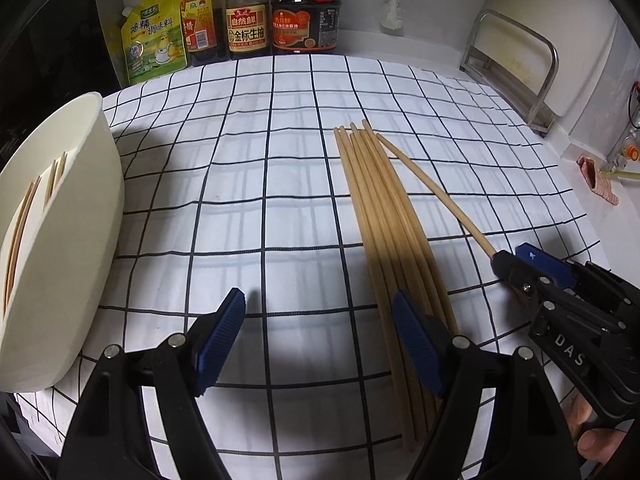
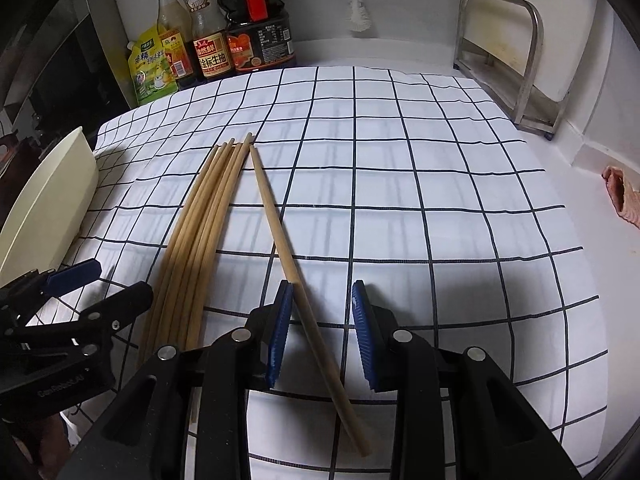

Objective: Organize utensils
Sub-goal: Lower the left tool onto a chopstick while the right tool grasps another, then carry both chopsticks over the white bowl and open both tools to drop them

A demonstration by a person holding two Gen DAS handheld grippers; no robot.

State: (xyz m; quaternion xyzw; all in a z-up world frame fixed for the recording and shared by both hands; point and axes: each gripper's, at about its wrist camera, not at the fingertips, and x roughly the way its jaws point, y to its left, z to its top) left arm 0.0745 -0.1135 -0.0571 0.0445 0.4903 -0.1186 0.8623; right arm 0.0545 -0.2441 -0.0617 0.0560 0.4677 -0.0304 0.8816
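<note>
The left gripper (image 1: 320,336) hangs over the checked cloth (image 1: 256,184) with its jaws wide apart and nothing between them; its right-hand pad sits just above the near part of the bundle of chopsticks (image 1: 384,232). That bundle lies flat on the surface, running from about six o'clock up toward twelve in the left wrist view. One single chopstick (image 2: 280,236) lies apart, splayed off the bundle's far tips toward five o'clock. The right gripper (image 2: 320,340) has its jaws partly open around this chopstick's near half: the left pad touches it, the right pad stands clear (so no firm grip shows). At nine o'clock a cream holder (image 1: 68,216) stands at the cloth's edge, with a few chopsticks already inside. Sauce bottles (image 1: 248,12) line the wall at twelve o'clock.
</note>
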